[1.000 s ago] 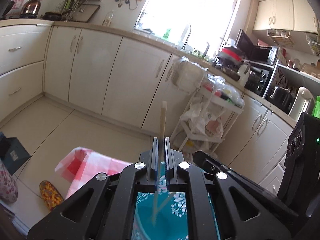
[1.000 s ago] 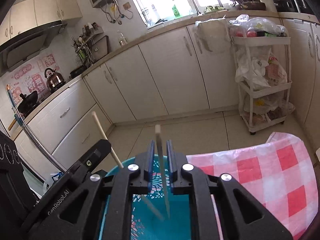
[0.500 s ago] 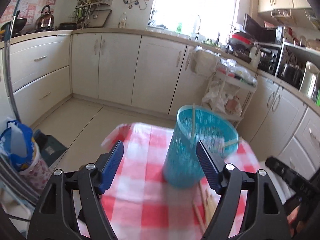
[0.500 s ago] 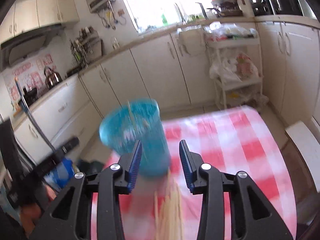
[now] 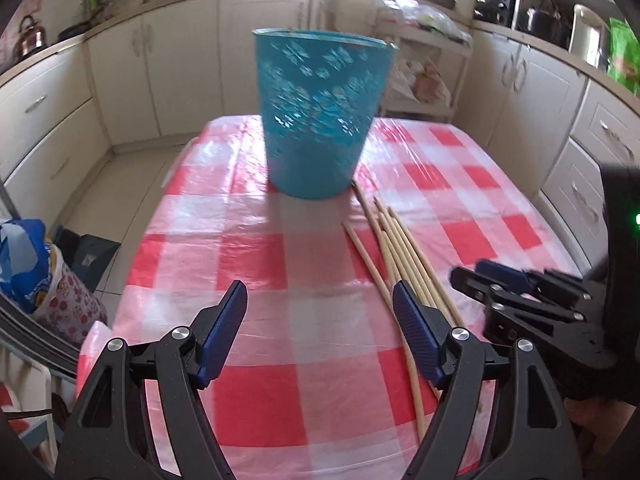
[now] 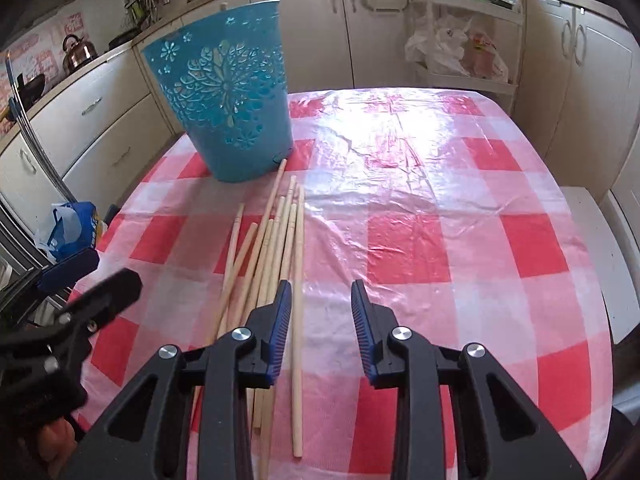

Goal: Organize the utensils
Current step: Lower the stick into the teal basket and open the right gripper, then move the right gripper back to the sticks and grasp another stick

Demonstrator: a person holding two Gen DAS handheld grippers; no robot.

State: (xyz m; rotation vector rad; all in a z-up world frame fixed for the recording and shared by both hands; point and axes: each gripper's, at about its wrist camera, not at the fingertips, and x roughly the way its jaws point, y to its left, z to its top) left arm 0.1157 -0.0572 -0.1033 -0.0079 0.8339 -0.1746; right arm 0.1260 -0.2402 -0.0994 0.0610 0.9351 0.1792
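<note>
A teal cut-out basket (image 5: pixel 320 112) (image 6: pixel 228 92) stands upright at the far side of the table. One chopstick tip (image 6: pixel 224 6) pokes over its rim. Several loose wooden chopsticks (image 5: pixel 400 248) (image 6: pixel 272 248) lie in a bundle on the cloth in front of it. My left gripper (image 5: pixel 320 292) hangs wide open over bare cloth, just left of the bundle. My right gripper (image 6: pixel 322 286) is above the bundle's right edge, its jaws closing with nothing between them; the rightmost chopstick runs under its left finger. Each view shows the other gripper, right (image 5: pixel 500 276) and left (image 6: pixel 92 280).
The table wears a red-and-white checked plastic cloth (image 5: pixel 260 260) (image 6: pixel 440 200). Cream kitchen cabinets ring the room. A white trolley with bags (image 6: pixel 460 40) stands behind the table, a blue bag (image 5: pixel 24 256) sits on the floor at left, and a white stool (image 6: pixel 592 240) at right.
A second ago each gripper was shut on a chopstick over the basket. Both let go, opened, drew back and came down over the loose chopsticks. The right gripper's jaws have narrowed since.
</note>
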